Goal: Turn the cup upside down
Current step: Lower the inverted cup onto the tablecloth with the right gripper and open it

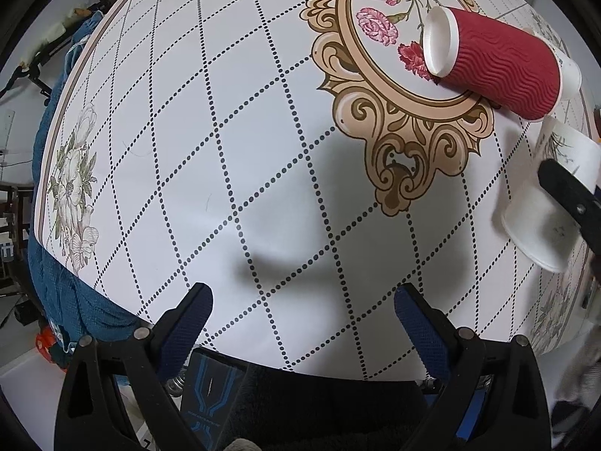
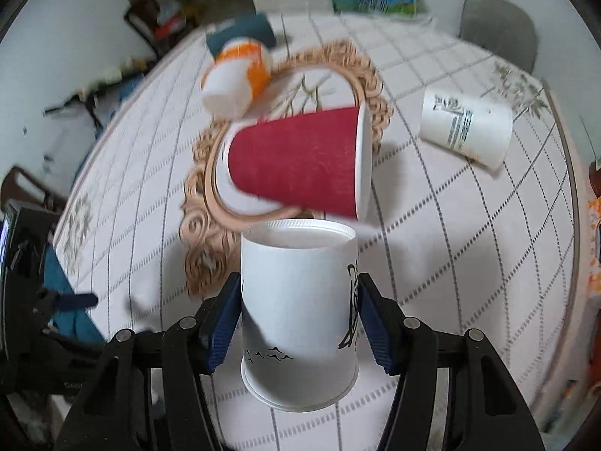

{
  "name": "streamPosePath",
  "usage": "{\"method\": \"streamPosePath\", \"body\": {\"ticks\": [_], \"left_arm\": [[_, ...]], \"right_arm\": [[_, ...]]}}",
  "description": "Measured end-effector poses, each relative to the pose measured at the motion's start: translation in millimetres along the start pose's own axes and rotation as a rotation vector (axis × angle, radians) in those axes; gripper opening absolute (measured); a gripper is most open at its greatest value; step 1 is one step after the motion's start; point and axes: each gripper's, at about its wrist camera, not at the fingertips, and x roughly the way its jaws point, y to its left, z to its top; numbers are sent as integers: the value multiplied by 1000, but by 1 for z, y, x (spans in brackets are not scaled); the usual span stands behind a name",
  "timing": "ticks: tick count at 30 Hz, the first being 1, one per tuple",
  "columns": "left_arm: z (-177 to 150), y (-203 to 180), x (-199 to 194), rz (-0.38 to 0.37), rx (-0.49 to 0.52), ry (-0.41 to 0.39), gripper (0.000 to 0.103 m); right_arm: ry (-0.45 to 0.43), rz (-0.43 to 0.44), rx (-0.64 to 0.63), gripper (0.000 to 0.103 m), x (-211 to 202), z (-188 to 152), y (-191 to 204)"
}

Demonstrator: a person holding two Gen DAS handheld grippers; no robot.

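My right gripper [image 2: 298,310] is shut on a white paper cup [image 2: 296,312] with black ink drawings. The cup is held upside down, base up and rim down, just above the table. The same cup [image 1: 541,218] shows at the right edge of the left wrist view with a right finger [image 1: 571,195] across it. My left gripper [image 1: 302,300] is open and empty over the near part of the table, well left of the cup.
A red ribbed cup [image 1: 496,64] [image 2: 300,165] lies on its side on the ornate floral medallion [image 1: 375,37]. An orange-and-white cup [image 2: 236,79] and a teal cup [image 2: 244,32] lie farther back. Another white printed cup [image 2: 465,127] lies at the right. A grey chair [image 2: 496,26] stands behind the table.
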Motion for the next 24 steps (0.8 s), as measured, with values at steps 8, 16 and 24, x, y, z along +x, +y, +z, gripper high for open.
{"method": "streamPosePath", "body": {"ticks": [8, 16, 24], "left_arm": [[-1, -2, 0, 7, 13, 2, 99], [-5, -14, -1, 10, 24, 0, 99], [-10, -24, -10, 20, 21, -19, 99]], "right_arm": [[-107, -4, -8, 63, 3, -41, 8], [-86, -9, -57, 64, -2, -57, 13], [-52, 1, -47, 64, -6, -67, 6]]}}
